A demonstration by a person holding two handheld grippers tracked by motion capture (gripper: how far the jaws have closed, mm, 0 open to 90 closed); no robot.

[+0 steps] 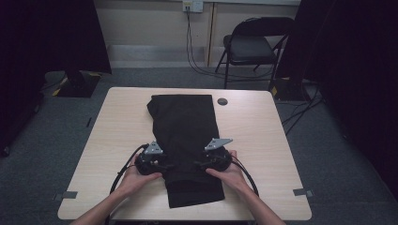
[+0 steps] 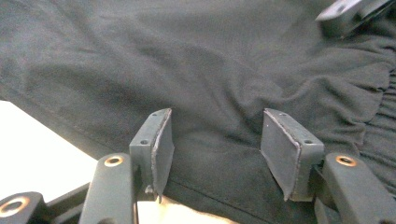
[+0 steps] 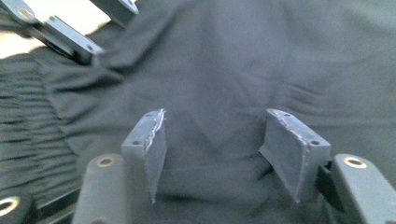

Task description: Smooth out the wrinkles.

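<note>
- Garment: black folded cloth garment (image 1: 187, 140) lies lengthwise along the middle of the pale wooden bench (image 1: 263, 140), its gathered end at 6 o'clock near the person's edge.
- Left tool (image 1: 168, 166): set at the garment's 9 o'clock edge, held in the person's left hand (image 1: 136, 176). In the left gripper view its jaws stand spread over the cloth's hemmed edge, with fabric between them; the pads (image 2: 161, 144) do not press on it.
- Right tool (image 1: 201, 164): set at the garment's 3 o'clock edge, held in the right hand (image 1: 230, 173). In the right gripper view its jaws stand spread over flat fabric, pinching nothing.
- Both tools point inward toward each other across the garment.
- Small round dark disc (image 1: 222, 101): lies on the bench at 1 o'clock from the garment, just beside its far corner.
</note>
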